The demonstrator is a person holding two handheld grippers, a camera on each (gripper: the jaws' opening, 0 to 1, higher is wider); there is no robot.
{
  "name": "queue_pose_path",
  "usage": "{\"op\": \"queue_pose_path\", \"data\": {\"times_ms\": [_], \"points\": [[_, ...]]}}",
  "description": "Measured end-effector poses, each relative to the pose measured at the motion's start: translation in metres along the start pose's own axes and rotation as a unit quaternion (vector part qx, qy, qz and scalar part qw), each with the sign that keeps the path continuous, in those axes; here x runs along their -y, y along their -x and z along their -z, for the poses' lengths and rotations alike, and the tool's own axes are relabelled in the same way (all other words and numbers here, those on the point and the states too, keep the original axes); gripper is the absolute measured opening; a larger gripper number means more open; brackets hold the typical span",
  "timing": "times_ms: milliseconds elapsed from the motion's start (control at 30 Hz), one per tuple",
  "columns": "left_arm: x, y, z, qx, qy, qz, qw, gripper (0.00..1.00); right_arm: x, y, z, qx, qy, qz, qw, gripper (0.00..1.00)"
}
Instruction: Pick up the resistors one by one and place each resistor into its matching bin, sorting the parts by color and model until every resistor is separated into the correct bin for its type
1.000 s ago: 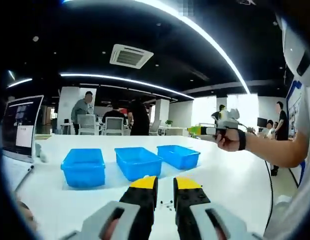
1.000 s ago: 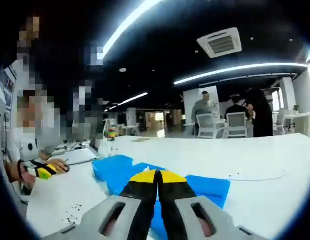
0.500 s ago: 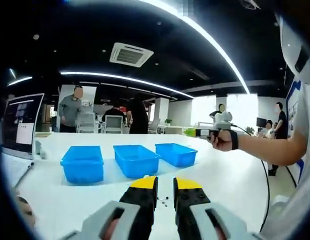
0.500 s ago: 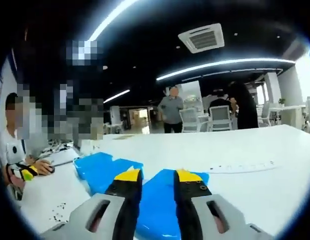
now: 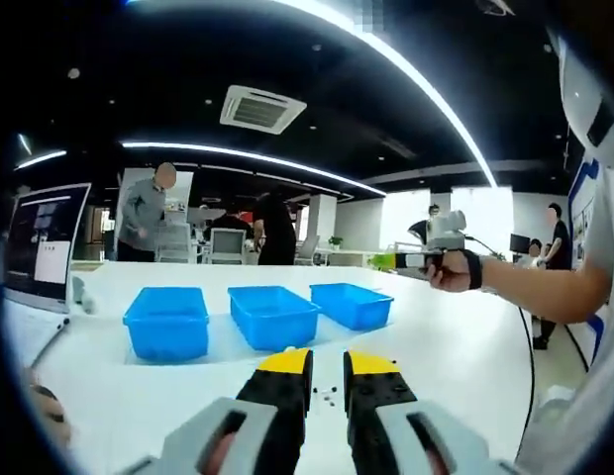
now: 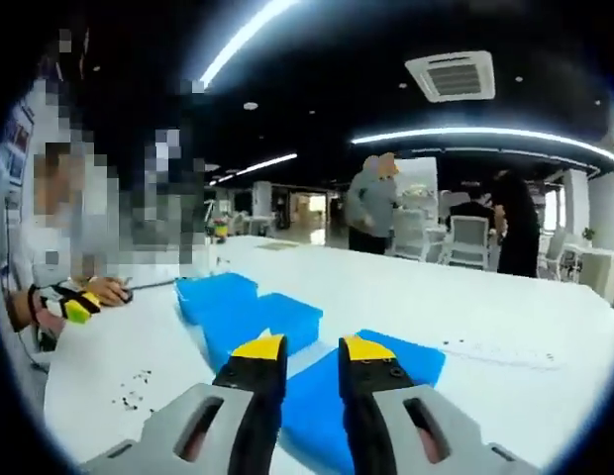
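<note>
Low in the left gripper view, the left hand-held gripper [image 5: 328, 362] points over the white worktop [image 5: 456, 346], jaws narrowly apart and holding nothing. Tiny dark resistors [image 5: 329, 395] lie scattered on the worktop in the gap between its yellow tips. Beyond them, at mid-frame, three blue bins [image 5: 271, 315] stand side by side. At the right of the frame, a hand holds the right hand-held gripper [image 5: 401, 261] raised above the worktop. In the right gripper view, its jaws stand slightly apart and empty at bottom centre, over the nearest bin [image 6: 411, 361], with more resistors [image 6: 137, 388] speckling the worktop at lower left.
</note>
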State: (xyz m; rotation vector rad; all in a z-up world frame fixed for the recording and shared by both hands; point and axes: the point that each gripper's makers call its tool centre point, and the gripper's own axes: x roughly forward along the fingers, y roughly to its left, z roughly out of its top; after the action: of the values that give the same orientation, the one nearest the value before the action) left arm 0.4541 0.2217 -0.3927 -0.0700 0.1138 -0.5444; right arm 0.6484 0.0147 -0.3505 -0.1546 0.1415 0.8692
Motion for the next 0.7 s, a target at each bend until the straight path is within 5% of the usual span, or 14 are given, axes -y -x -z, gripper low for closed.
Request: {"op": "queue_pose_path", "data": {"times_ms": [167, 500, 633, 700], "points": [[0.0, 0.001, -0.001, 0.002, 0.0, 0.0, 1.0, 0.16, -0.039, -0.007, 0.014, -0.076, 0.073, -0.076, 0.9915, 0.22], [0.001, 0.003, 0.003, 0.0, 0.003, -0.002, 1.0, 0.16, -0.132, -0.001, 0.069, -0.242, 0.169, -0.233, 0.9267, 0.18], [0.002, 0.005, 0.005, -0.001, 0.006, -0.003, 1.0, 0.16, -0.143, 0.006, 0.097, -0.304, 0.168, -0.25, 0.9036, 0.15], [0.003, 0.005, 0.007, -0.002, 0.008, -0.002, 1.0, 0.16, -0.145, 0.005, 0.105, -0.317, 0.174, -0.246, 0.8991, 0.14]]}}
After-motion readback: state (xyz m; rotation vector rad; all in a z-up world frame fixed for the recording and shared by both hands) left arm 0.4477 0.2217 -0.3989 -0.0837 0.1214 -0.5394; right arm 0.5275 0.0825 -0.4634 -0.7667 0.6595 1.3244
